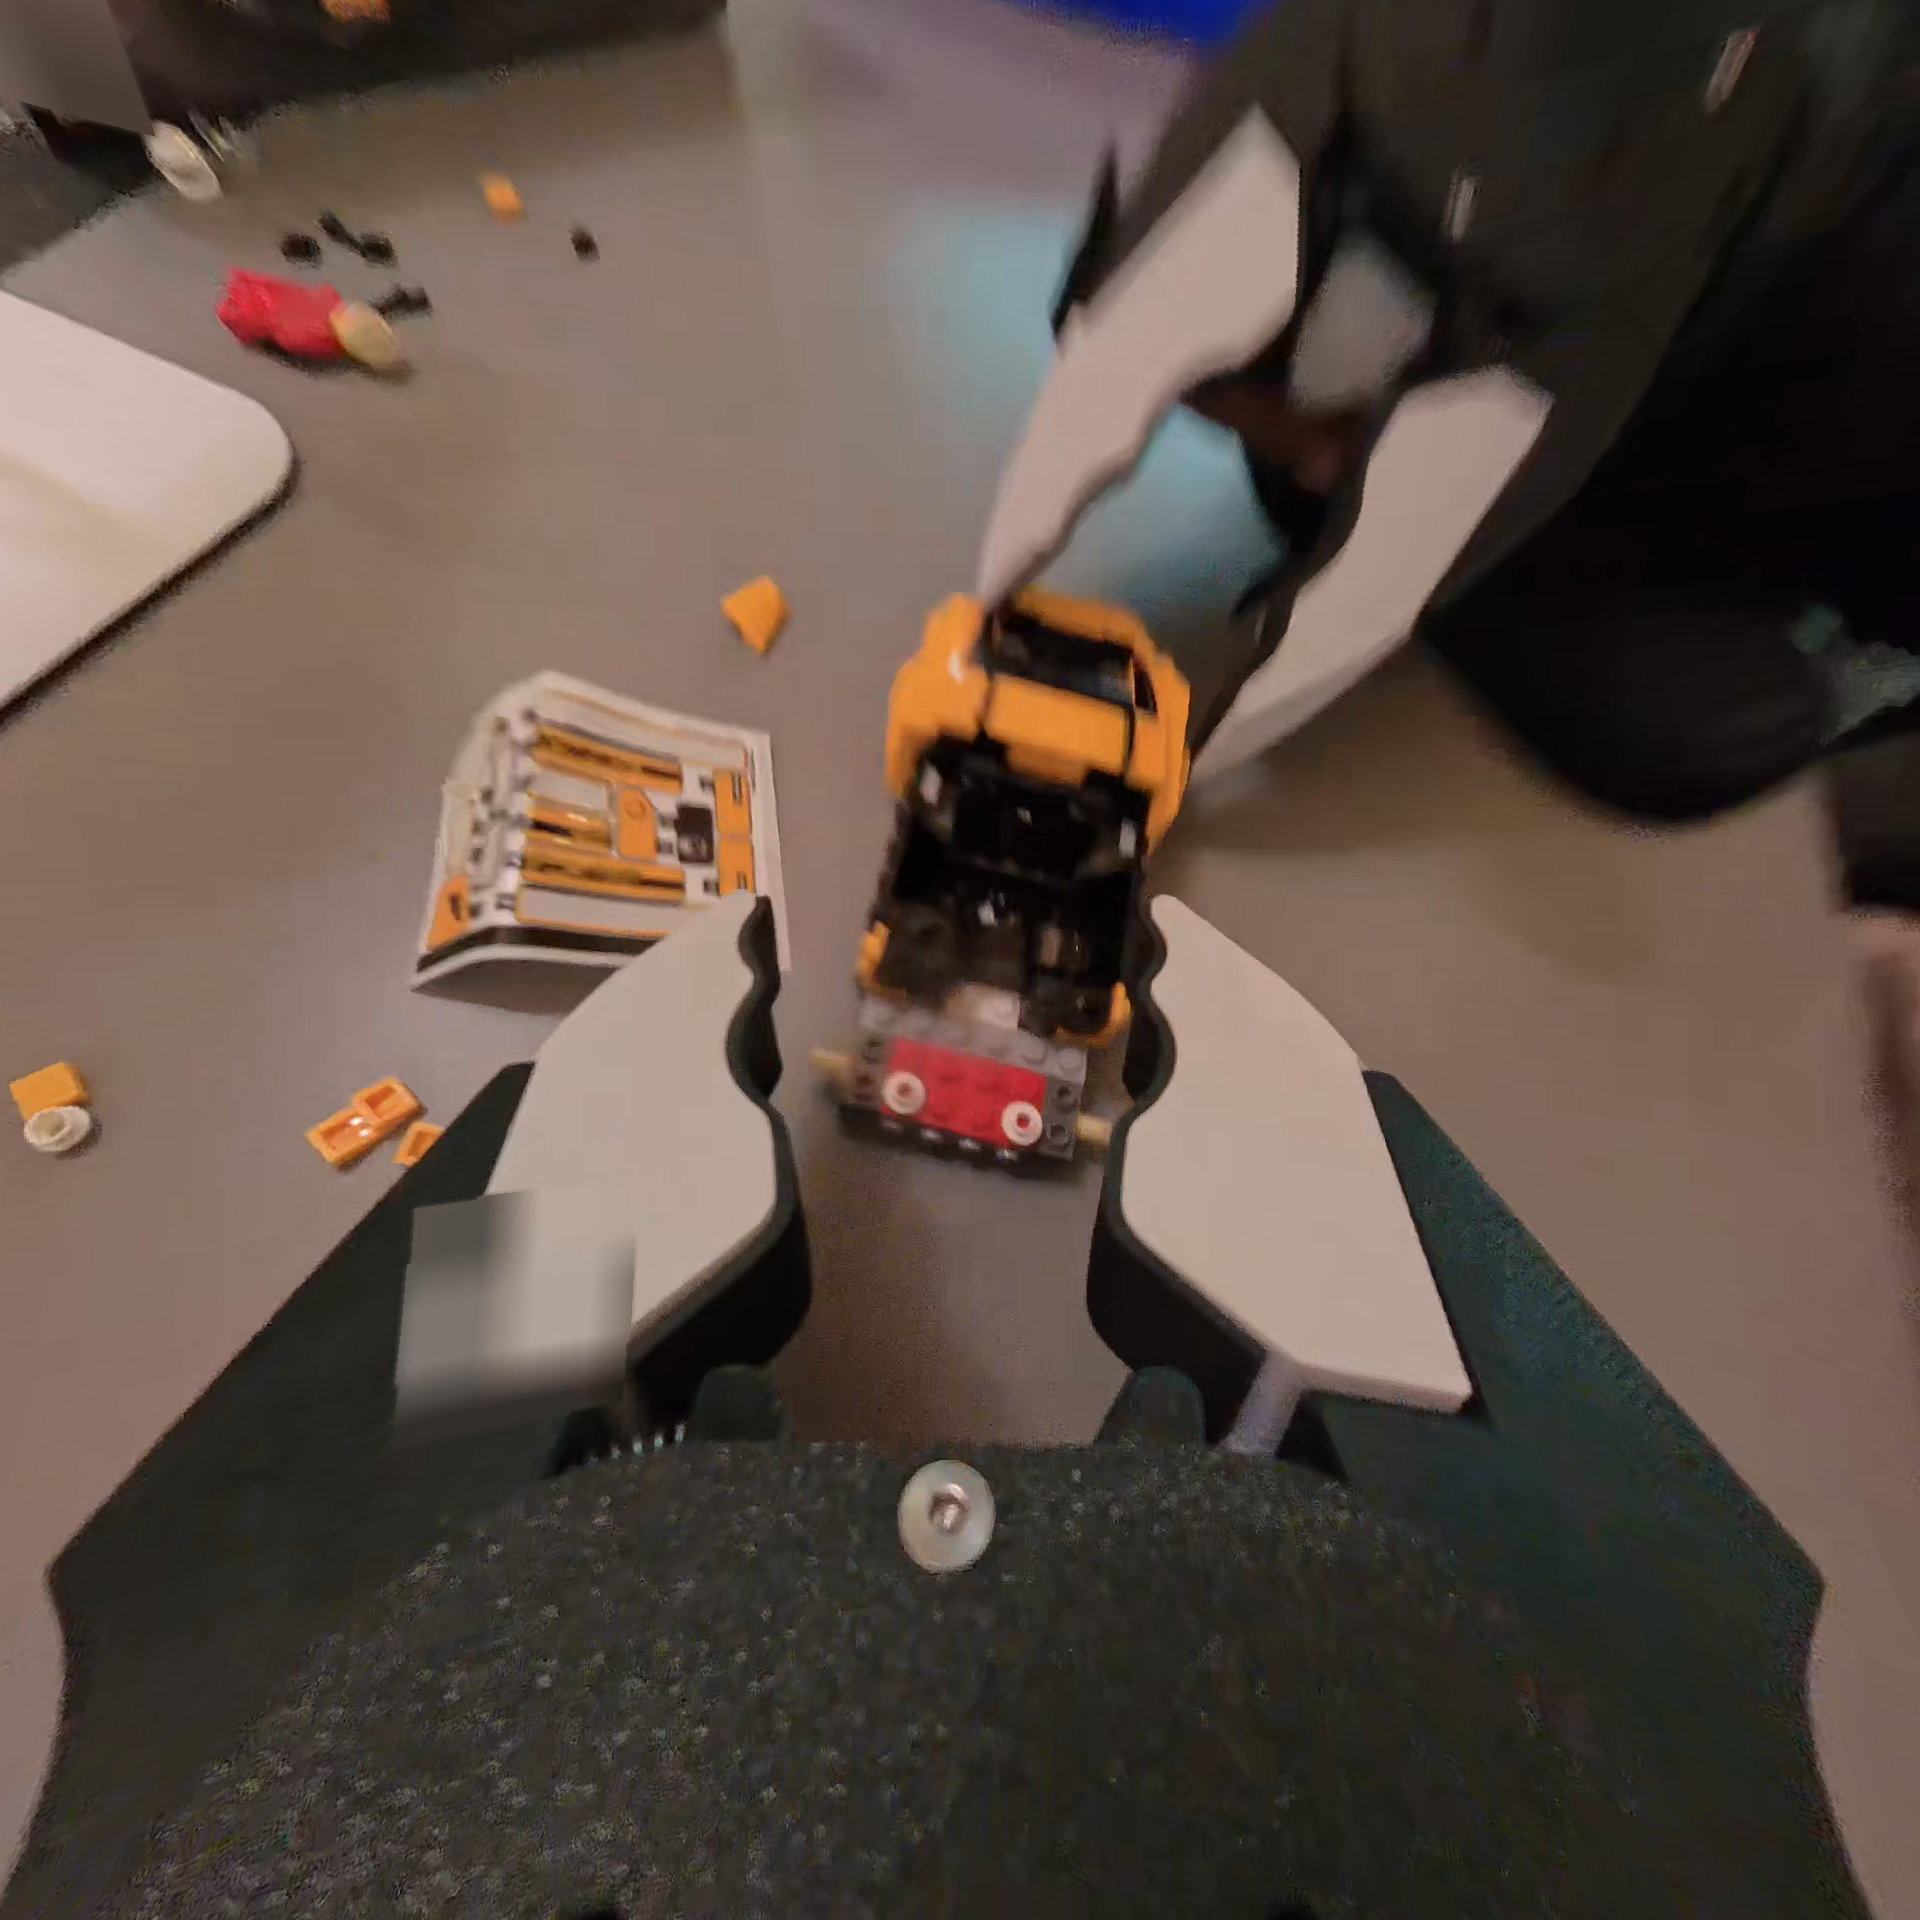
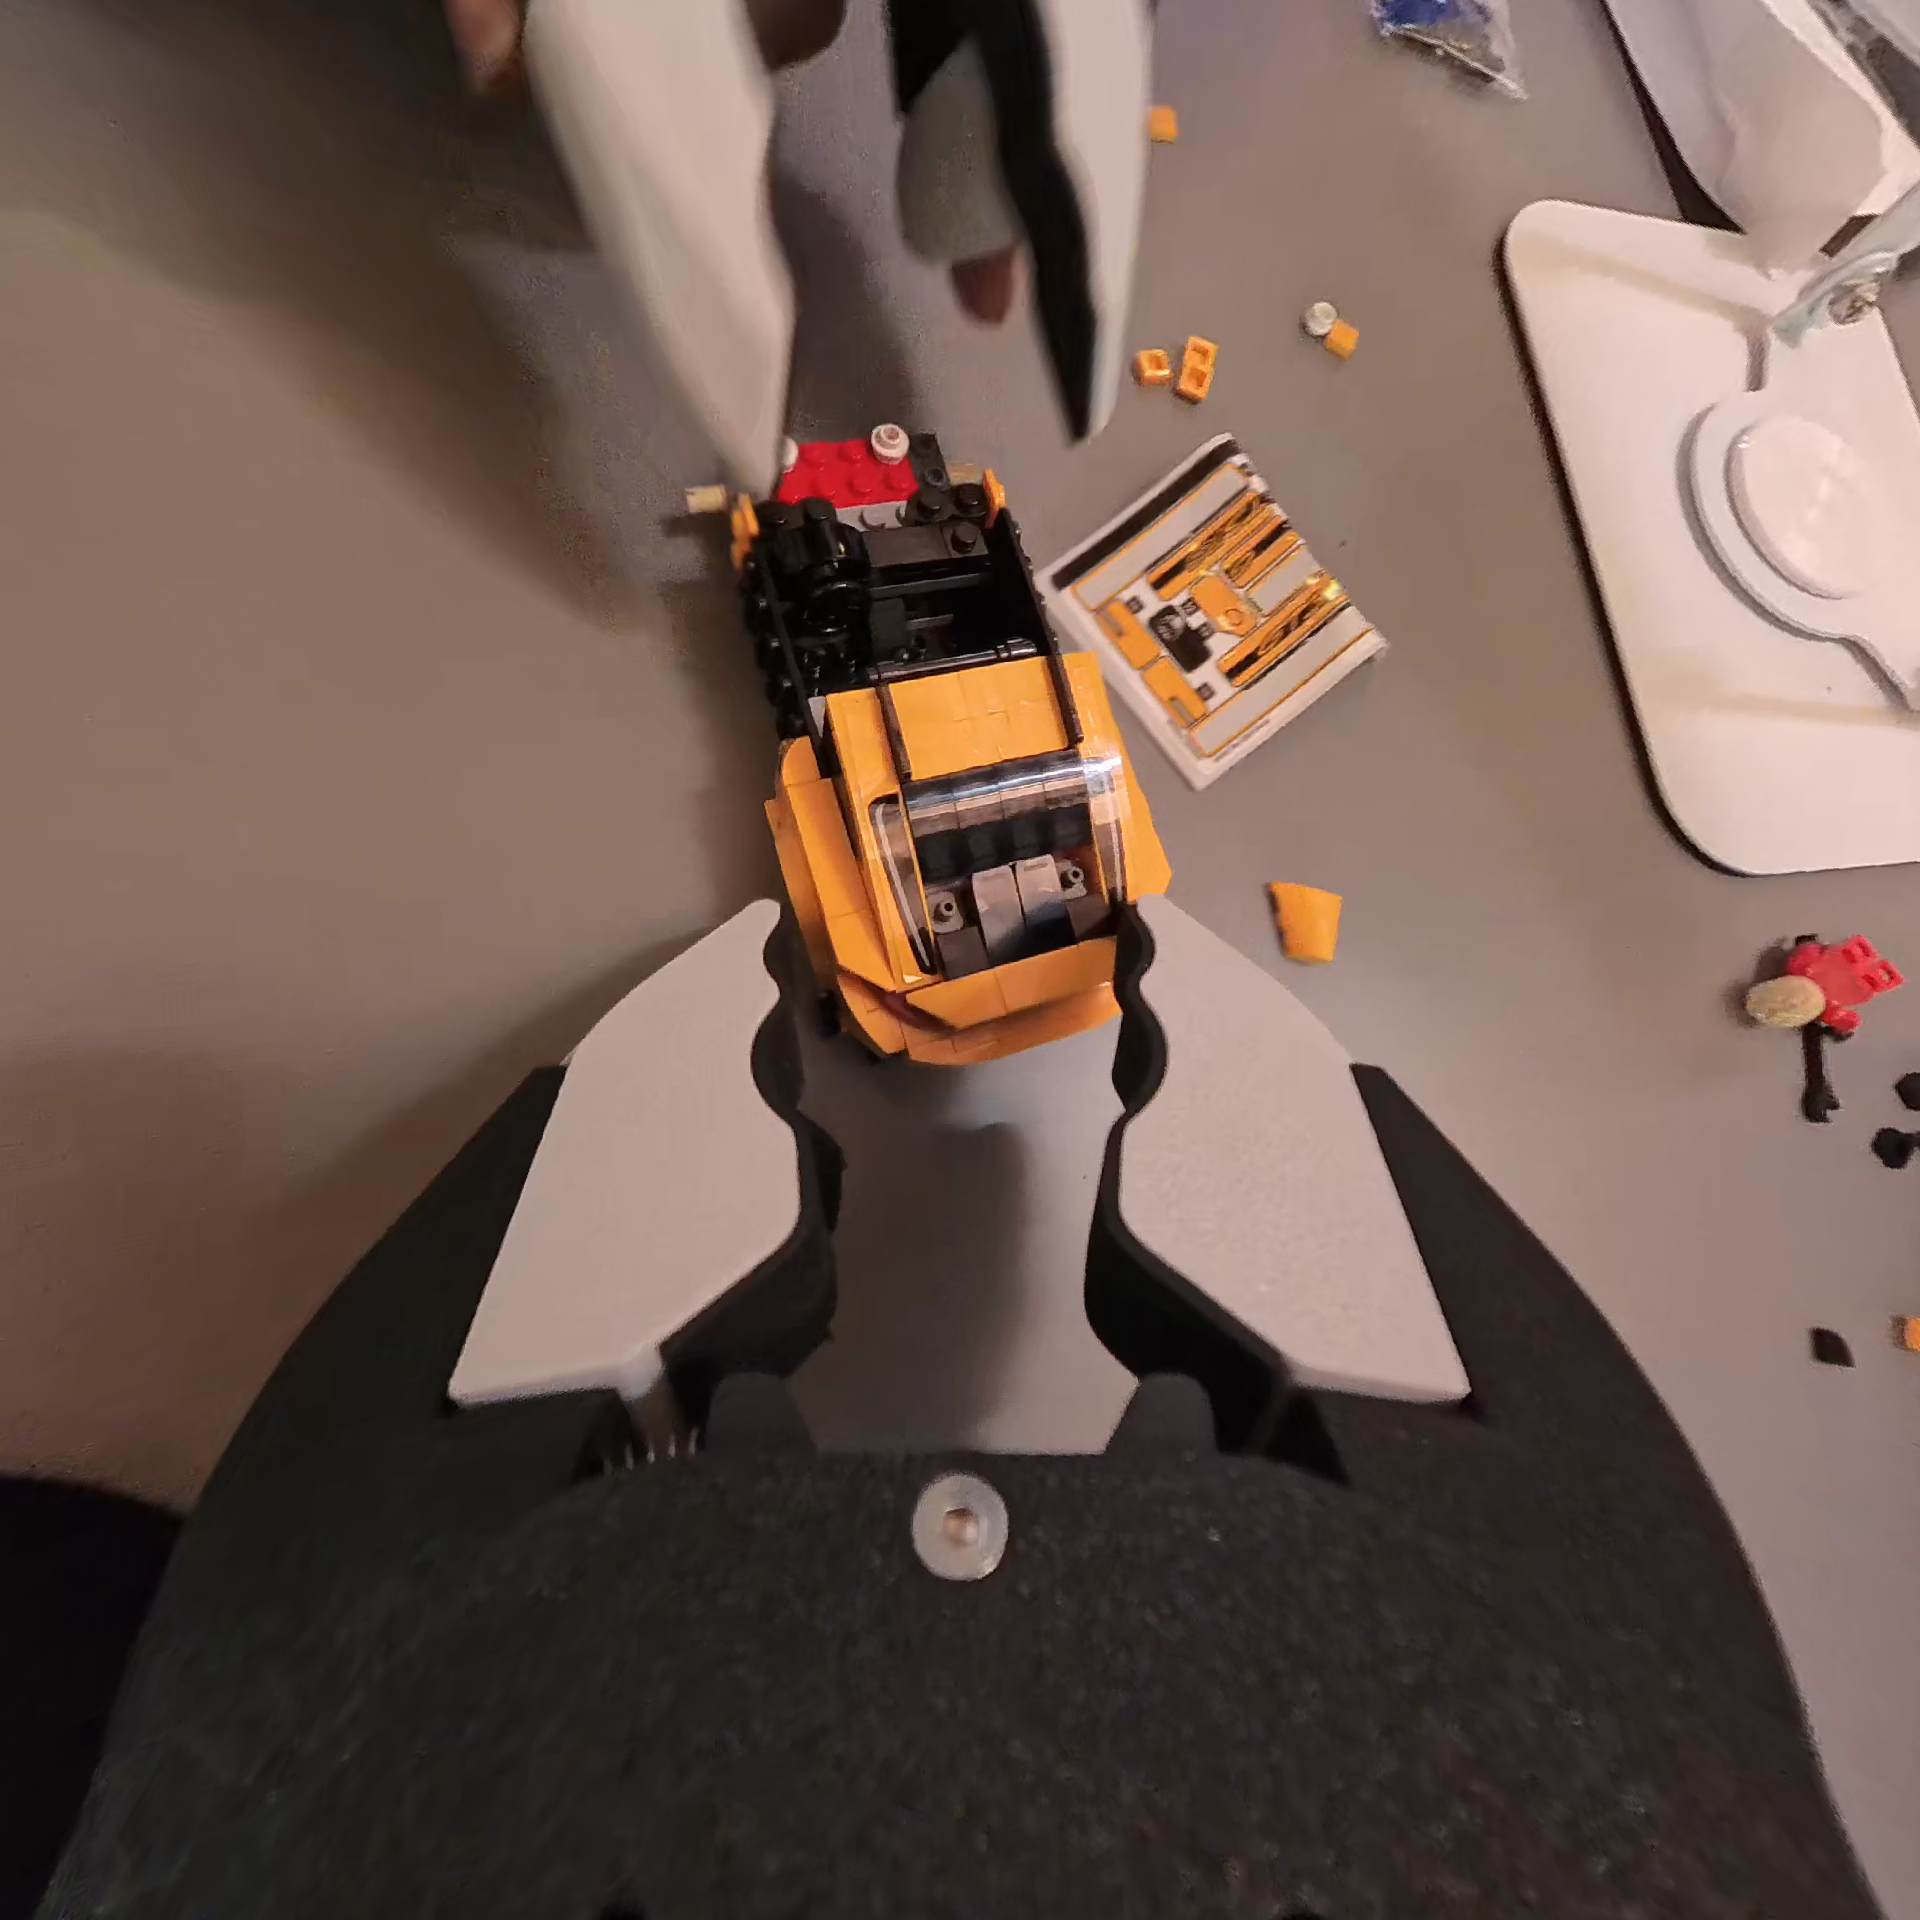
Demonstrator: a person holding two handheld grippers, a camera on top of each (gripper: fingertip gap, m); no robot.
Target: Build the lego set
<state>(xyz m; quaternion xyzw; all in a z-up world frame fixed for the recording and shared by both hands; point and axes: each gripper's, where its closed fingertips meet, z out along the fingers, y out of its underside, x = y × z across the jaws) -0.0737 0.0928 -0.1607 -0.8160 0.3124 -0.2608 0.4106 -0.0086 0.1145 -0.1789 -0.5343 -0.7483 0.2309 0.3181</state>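
A part-built orange toy car (image 2: 935,748) is straddled on the grey table (image 2: 312,727) from both ends — apparently for steadying. The right gripper (image 2: 951,935) is closed on its orange front; the left gripper (image 1: 961,935) stands apart round the red-and-grey rear, one pad touching.

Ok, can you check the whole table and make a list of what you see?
Surface: grey table.
Job's things: orange brick car, part built; sticker sheet beside it.
Clutter: loose orange bricks, red piece, small black bits.
Grippers: left hand-held gripper open around the car's red end; right hand-held gripper straddles its windscreen end, grip unclear.
Cables: nothing seen.
Surroundings: white stand base, plastic bag.
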